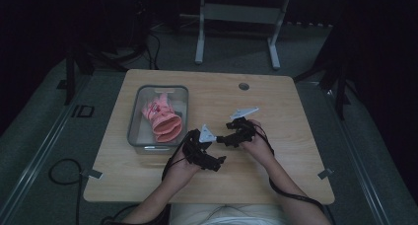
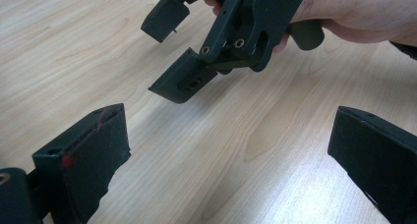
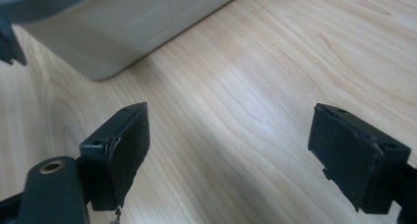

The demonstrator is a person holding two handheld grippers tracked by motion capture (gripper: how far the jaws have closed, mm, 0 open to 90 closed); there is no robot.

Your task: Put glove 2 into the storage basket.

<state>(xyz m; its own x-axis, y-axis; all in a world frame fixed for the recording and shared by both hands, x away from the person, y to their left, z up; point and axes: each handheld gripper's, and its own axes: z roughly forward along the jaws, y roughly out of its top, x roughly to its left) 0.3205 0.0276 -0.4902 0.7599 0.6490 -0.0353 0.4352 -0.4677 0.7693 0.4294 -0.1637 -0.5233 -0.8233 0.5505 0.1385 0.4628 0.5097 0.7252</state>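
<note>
A: Two hand-held tools meet over a wooden desk [image 1: 276, 101]: the left gripper [image 1: 220, 162] and the right gripper [image 1: 221, 139] sit close together near the front middle, both with jaws spread wide and nothing between them

B: And the thing they seem bound for?

A: A pair of pink gloves [image 1: 161, 119] lies inside a clear plastic bin [image 1: 134, 117] on the desk's left half, just beyond the left gripper. Seen from the right gripper view, the bin's wall [image 3: 123, 32] stands near, apart from the jaws

B: What could go wrong?

A: In my judgement, the two tools may knock each other, being so near; the left gripper view has the other's jaws [image 2: 179, 52] hanging right ahead. A careless reach could also catch the bin's rim and shove or tip it

B: Room to move?

A: Plenty on the bare right and far side; the front edge lies close under the forearms
</note>
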